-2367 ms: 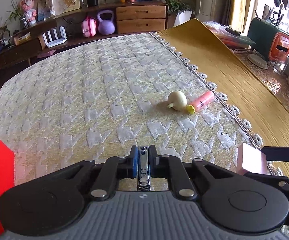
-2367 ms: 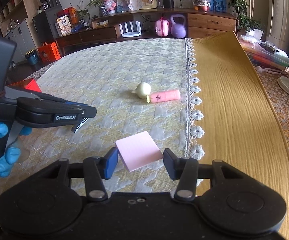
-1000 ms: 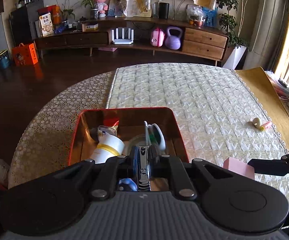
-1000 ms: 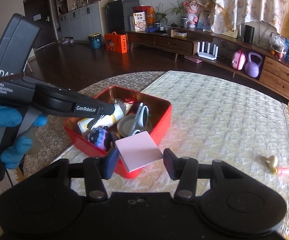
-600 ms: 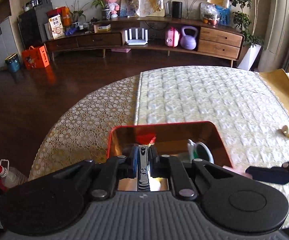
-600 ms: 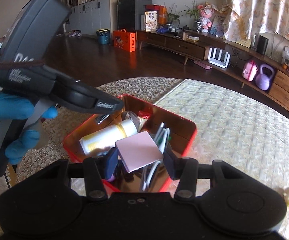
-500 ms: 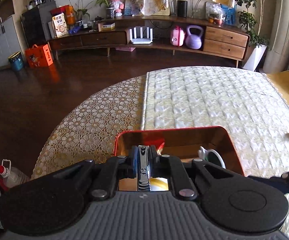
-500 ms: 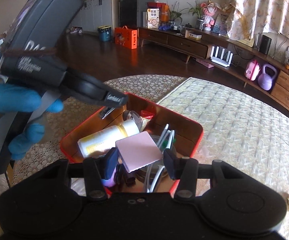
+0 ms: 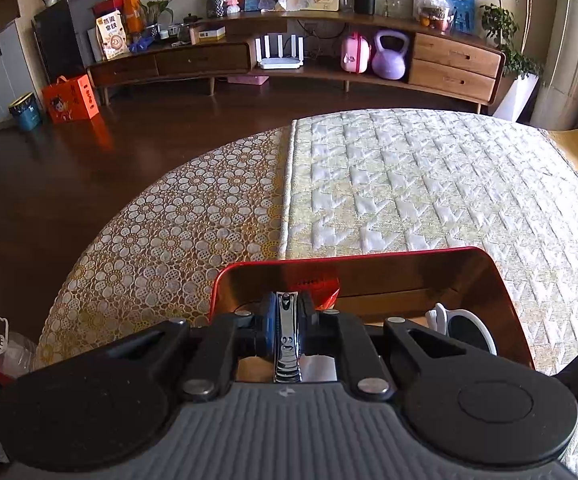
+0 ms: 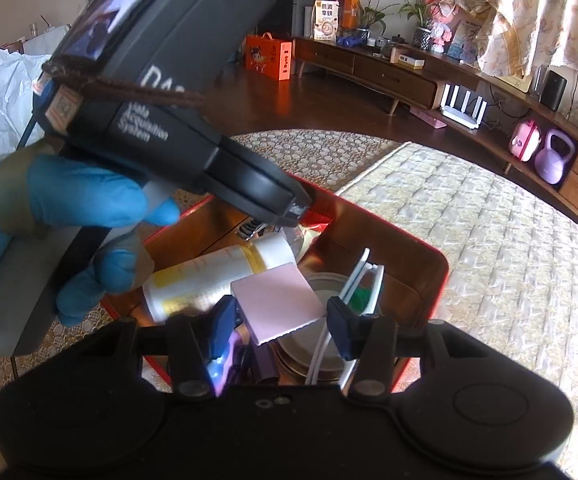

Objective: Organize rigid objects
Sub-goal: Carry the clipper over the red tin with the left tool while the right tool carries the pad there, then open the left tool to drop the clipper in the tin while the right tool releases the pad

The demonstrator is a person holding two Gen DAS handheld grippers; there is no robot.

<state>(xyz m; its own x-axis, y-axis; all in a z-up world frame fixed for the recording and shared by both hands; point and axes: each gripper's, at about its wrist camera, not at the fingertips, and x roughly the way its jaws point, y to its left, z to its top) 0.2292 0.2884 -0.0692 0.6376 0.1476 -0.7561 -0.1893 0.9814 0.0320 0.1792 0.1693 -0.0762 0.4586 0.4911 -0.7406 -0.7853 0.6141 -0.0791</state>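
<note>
A nail clipper [image 9: 287,336] is pinched upright between the closed fingers of the left gripper [image 9: 287,320], over the red tin [image 9: 501,280]. A pink pad [image 10: 277,302] is clamped by its corners in the right gripper [image 10: 281,320], above the tin's bottle [image 10: 209,276]. Only the right view shows the blue-gloved hand [image 10: 61,220] and the lettering "Data Acquisition System" on the left gripper

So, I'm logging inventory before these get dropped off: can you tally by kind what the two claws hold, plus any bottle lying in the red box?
Nail clipper, in left claw: 1
Pink pad, in right claw: 1
White bottle, in red box: 1
Total: 3
</note>
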